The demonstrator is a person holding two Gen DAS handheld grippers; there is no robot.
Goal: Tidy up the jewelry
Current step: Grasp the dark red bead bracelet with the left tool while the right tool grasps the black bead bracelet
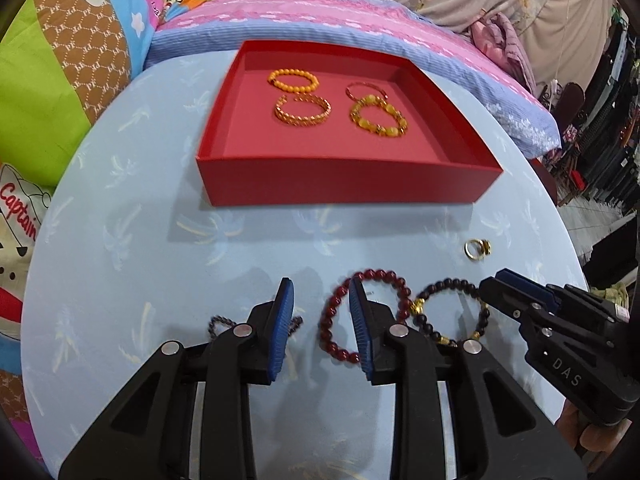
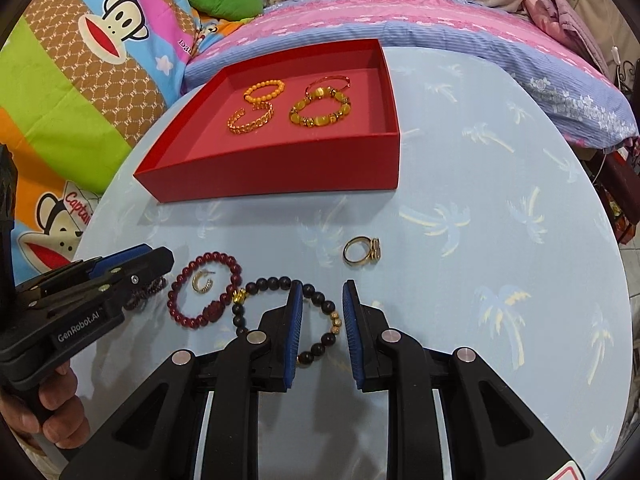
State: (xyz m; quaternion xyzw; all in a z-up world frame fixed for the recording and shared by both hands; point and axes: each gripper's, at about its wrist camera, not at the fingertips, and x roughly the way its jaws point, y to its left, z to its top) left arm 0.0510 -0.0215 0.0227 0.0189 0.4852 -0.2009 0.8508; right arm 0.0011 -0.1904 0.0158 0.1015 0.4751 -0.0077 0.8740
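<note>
Left wrist view: the left tongs (image 1: 321, 292) hang over the near edge of the round blue surface (image 1: 132, 264), jaws partly apart with nothing between the pads. The right pad overlaps the red bracelet (image 1: 338, 312); whether it touches the beads I cannot tell. Beside that bracelet on the right lies the black bracelet (image 1: 448, 286), and a thin dark chain (image 1: 214, 322) peeks out under the left finger. The ring (image 1: 476, 249) sits nearer the right edge. The red tray (image 1: 340, 184) stands toward the far edge, with four bracelets (image 1: 338, 106) on its floor. The right tongs (image 1: 494, 285) enter from the right, tips over the black bracelet.

Right wrist view: the right tongs (image 2: 322, 292) stand narrowly open and empty, their gap above the black bracelet's (image 2: 276, 282) right arc. The red bracelet (image 2: 192, 276) lies left of it, touching it, with an earring (image 2: 200, 282) inside its loop. The ring (image 2: 362, 251) rests alone just beyond the tips. The tray (image 2: 276, 172) sits at the far left edge. The left tongs (image 2: 160, 254) come in from the left, gripped by a hand (image 2: 48, 408).
</note>
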